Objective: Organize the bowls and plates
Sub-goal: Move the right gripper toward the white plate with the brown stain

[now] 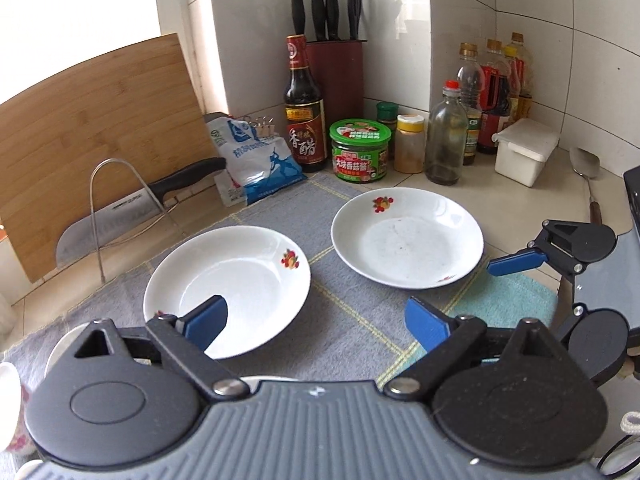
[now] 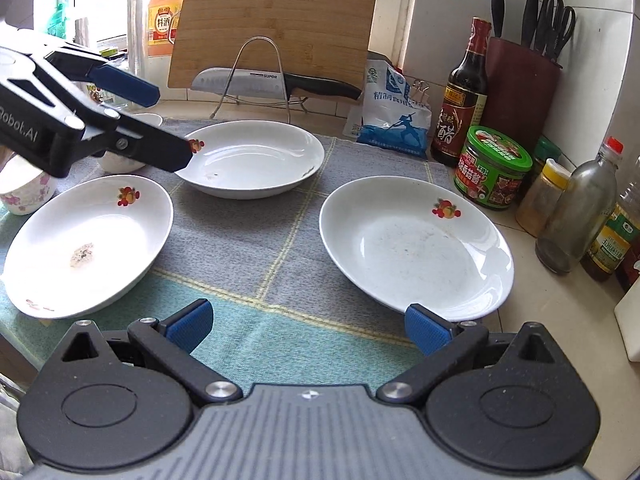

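1. White plates spread singly on the grey-green mat [image 2: 256, 248], unstacked: far plate [image 2: 256, 156] mid-back edge, right plate [image 2: 416, 248] right edge, left plate [image 2: 84, 244] left edge.
2. Left gripper [image 1: 316, 320] spread wide, empty, over the far plate's rim, probably to take it.
3. Right gripper [image 2: 308, 324] wide, empty, at the right plate's near rim.

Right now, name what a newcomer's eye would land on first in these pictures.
Three white plates with small fruit motifs on the grey-green checked mat: the near-left plate has a crumb smudge, the far plate sits before the knife rack, and the right plate lies beside the green-lidded jar. Both grippers are open, the left gripper over the far plate's left rim and the right gripper low at the mat's near edge.
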A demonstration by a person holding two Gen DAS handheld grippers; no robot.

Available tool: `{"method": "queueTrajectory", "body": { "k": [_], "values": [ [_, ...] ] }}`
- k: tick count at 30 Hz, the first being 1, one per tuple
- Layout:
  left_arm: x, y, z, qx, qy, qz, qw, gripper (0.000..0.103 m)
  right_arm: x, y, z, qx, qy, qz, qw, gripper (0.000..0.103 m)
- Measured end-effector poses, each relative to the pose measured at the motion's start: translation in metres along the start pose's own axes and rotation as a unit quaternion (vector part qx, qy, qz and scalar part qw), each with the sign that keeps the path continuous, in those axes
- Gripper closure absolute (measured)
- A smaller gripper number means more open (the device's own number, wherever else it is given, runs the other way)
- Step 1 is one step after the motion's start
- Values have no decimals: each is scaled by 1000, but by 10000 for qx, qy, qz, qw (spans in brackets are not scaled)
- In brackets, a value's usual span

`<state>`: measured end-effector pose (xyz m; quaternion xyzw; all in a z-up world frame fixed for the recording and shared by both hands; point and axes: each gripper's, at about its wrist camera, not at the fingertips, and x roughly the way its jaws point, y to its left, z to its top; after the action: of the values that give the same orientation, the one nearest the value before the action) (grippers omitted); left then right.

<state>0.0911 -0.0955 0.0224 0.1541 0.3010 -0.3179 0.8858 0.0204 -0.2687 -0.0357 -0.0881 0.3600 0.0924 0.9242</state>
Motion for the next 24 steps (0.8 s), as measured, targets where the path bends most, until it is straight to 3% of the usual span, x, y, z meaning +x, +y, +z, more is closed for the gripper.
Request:
{"method": "queueTrajectory", "body": {
  "k": [10,24],
  "values": [
    [-29,14,-44,-524,103,194,9984,8,2,32,-1,115,28,35,9999,0],
    [-65,47,-89,-713,341,419,9960,8,8,72,17,143,10,332,9993,0]
  ]
}}
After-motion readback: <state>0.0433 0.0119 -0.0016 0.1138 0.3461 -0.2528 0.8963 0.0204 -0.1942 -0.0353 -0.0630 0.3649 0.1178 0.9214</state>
